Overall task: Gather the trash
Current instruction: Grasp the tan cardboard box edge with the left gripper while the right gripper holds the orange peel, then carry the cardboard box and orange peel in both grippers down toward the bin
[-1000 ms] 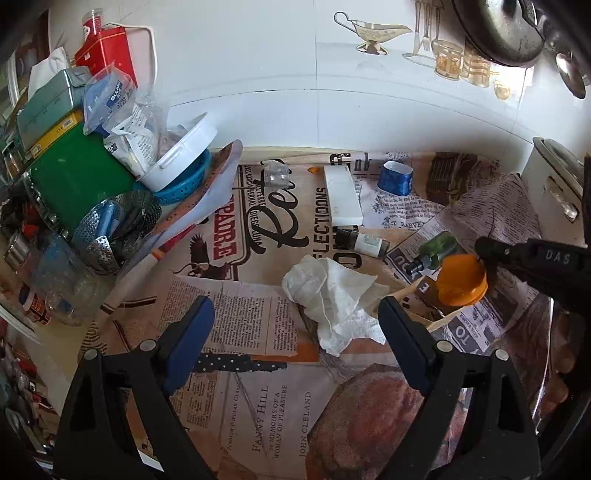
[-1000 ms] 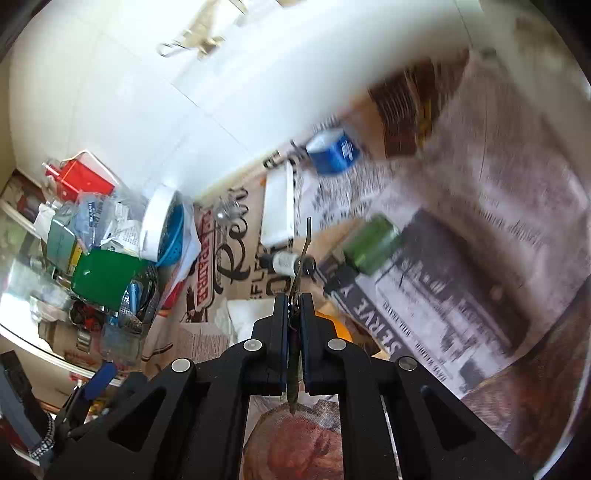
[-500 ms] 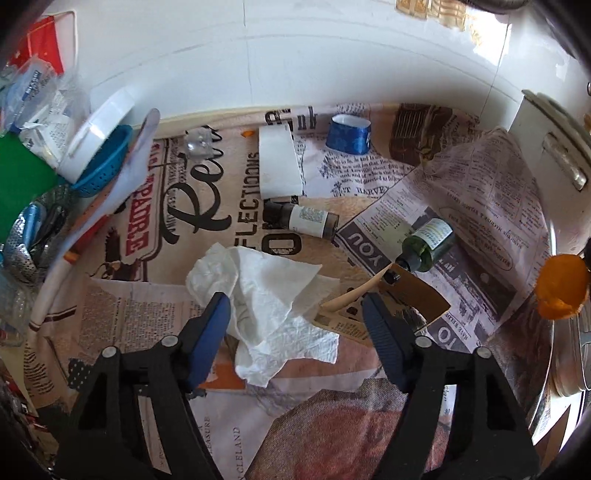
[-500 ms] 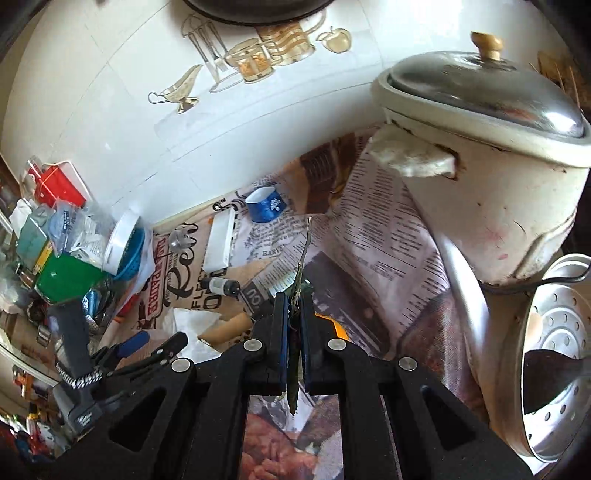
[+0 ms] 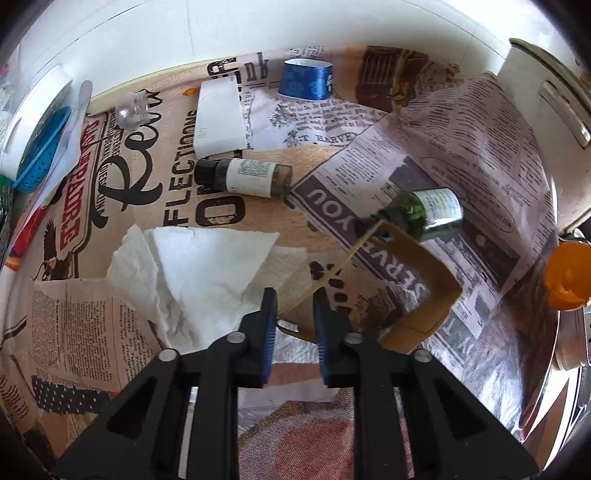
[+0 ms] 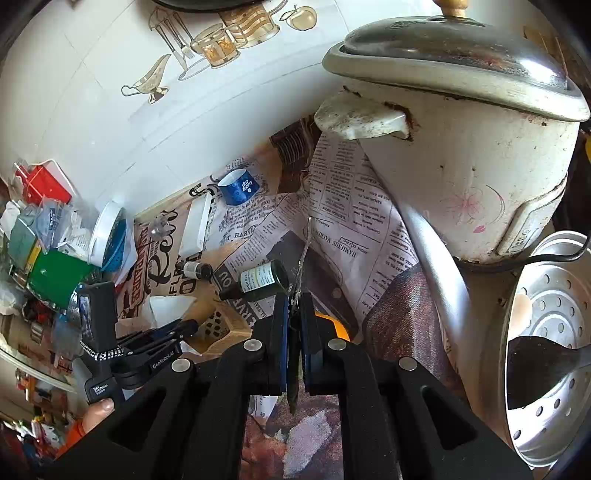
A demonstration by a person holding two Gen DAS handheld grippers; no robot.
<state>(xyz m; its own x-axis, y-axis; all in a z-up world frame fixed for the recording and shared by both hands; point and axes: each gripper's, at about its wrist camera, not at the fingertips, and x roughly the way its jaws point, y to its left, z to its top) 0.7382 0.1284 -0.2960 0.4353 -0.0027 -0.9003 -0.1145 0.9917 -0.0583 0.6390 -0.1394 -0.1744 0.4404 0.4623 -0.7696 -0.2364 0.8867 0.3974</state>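
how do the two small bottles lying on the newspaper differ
The dark-capped bottle is brownish with a wide black cap, and lies on the tan printed sheet with nothing over it. The green bottle is green glass with a yellowish label; it lies on the grey newsprint, its neck partly hidden behind a cardboard strip. Both are small, labelled and tipped on their sides.

Bright, even daylight fills both fisheye views, with straight lines bowing and corners vignetting to black. Glare washes out the white wall and glints on the cooker lid. Edge detail is softly blurred.
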